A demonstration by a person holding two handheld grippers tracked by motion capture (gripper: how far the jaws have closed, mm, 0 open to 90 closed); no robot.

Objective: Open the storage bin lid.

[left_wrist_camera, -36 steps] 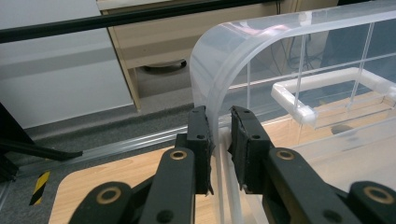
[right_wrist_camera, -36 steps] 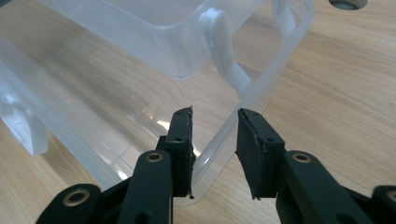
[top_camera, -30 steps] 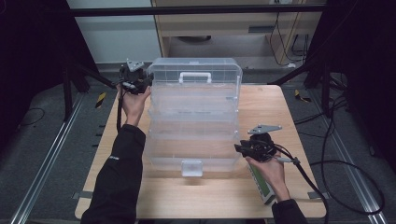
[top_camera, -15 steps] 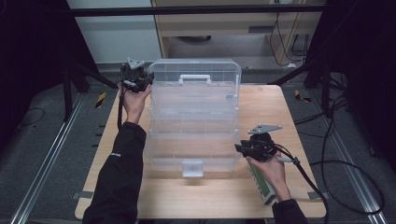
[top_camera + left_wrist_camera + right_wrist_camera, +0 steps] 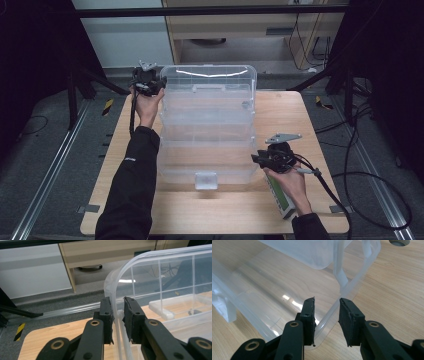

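Observation:
A large clear plastic box (image 5: 207, 130) lies opened out in stepped tiers down the middle of the wooden table (image 5: 310, 115). Its white latch (image 5: 206, 180) faces the near edge. My left gripper (image 5: 159, 86) is at the far left corner, shut on the curved rim (image 5: 115, 290) of the raised far tier; the rim runs between the pads (image 5: 106, 312). My right gripper (image 5: 256, 159) is at the near right corner, shut on the rim (image 5: 352, 282) of the lowest tier, which crosses slantwise between its jaws.
Bare wood lies to the right of the box and along the near edge. A cable (image 5: 350, 180) trails off the table's right side. Behind the table stands a wooden cabinet (image 5: 240, 25); a metal rail (image 5: 55, 165) runs along the floor at left.
My left gripper has shifted slightly to the right with the far tier's corner. The right gripper has kept still.

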